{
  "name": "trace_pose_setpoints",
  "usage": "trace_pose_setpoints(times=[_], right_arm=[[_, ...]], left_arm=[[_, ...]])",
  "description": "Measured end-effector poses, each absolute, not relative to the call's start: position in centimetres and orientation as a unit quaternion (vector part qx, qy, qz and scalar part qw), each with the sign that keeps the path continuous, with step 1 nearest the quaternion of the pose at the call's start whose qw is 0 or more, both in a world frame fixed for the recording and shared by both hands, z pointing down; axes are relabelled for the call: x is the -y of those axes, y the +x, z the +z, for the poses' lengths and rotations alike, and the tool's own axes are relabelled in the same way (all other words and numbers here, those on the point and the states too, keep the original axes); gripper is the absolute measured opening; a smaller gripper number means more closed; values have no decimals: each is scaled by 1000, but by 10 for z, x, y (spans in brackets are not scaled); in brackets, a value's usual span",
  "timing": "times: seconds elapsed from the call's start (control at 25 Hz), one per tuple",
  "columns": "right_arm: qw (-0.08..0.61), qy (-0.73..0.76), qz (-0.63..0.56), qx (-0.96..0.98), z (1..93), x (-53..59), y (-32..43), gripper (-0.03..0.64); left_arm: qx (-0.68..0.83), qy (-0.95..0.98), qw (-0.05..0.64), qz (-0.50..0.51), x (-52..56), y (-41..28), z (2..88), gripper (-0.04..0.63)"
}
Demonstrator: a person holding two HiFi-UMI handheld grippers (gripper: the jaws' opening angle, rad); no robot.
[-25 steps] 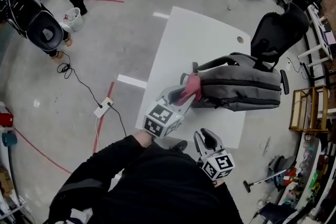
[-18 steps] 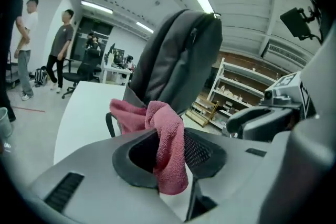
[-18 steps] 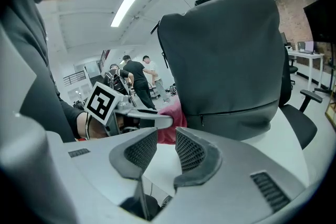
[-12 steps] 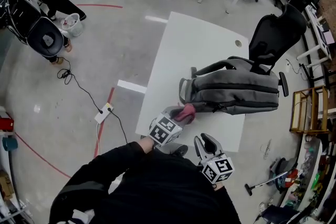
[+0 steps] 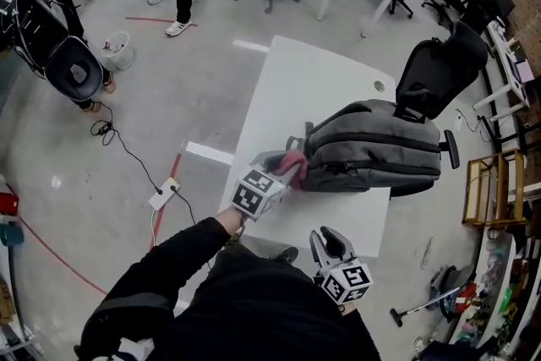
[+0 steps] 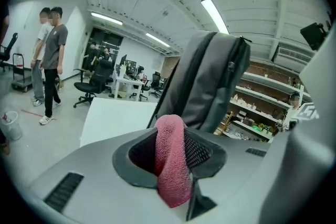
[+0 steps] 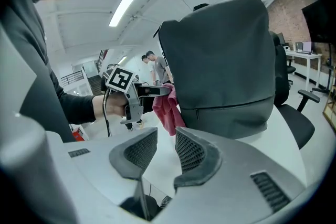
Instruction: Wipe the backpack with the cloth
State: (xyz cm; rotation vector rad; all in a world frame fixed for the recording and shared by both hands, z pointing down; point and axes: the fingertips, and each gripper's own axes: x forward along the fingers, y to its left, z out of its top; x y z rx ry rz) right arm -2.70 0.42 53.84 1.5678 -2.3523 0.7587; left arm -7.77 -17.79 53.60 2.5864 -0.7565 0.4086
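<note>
Tally: 1 backpack (image 5: 372, 146), 1 pink cloth (image 5: 294, 164), 1 white surface (image 5: 308, 84). 2 grippers: left gripper (image 5: 284, 167), right gripper (image 5: 332, 239). 1 black chair (image 5: 435, 68) behind the backpack. Left gripper view: 2 people standing, person in grey (image 6: 56, 55), person in white (image 6: 41, 52). 1 power strip (image 5: 163, 194) on floor.

The person wears a black long-sleeved top (image 5: 254, 309), its sleeve (image 5: 182, 254) reaching the wrist. Each hand-held tool, the left gripper (image 5: 285, 169) and the right gripper (image 5: 331, 236), has a smooth pale grey shell and a cube (image 5: 258, 192) of black-and-white square markers. Their fingers (image 7: 191, 150) are dark grey, with a fine cross-hatched grip face.
</note>
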Motion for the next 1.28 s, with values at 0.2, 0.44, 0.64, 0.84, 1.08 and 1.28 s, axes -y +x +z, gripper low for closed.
trace_pose_setpoints(times=[0.2,0.44,0.64,0.84,1.08,1.28], right_arm=[[108,531,261,799,540,-3,-27,114],[105,531,266,797,542,0,-23,114],[107,534,271,794,549,-1,-15,114],[107,535,284,788,553,-2,-11,114],[108,527,287,792,559,2,-10,114],[109,515,286,801,560,8,-10,114]], left_arm=[[309,921,209,116,212,-88,513,123],[322,917,212,100,223,-81,509,123],[319,853,357,207,200,-79,647,123],[310,830,397,241,179,-81,691,123],[310,842,412,159,177,-85,633,123],[287,884,365,53,169,-84,525,123]])
